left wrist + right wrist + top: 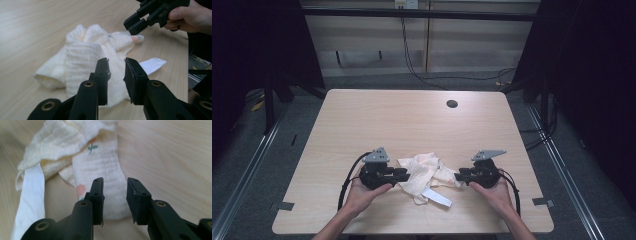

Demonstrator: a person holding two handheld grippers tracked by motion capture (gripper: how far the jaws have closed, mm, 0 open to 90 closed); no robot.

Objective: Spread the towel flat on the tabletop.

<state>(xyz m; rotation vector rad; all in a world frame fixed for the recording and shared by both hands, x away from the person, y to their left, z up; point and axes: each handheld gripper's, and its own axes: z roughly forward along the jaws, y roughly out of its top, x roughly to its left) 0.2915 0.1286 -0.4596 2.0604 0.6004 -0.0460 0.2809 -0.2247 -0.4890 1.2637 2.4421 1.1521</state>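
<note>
My left gripper (403,175) hovers with jaws apart at the left edge of the crumpled cream muslin cloth (426,172), which lies on the light wooden tabletop (412,120); my right gripper (459,176), jaws also parted and gripping nothing, meets its right edge.

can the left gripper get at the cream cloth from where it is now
Probably yes. The left gripper sits right at the edge of the crumpled cream cloth, jaws parted with fabric just ahead of them and nothing in between. The right gripper works the opposite end, so it leaves that side free.
</note>
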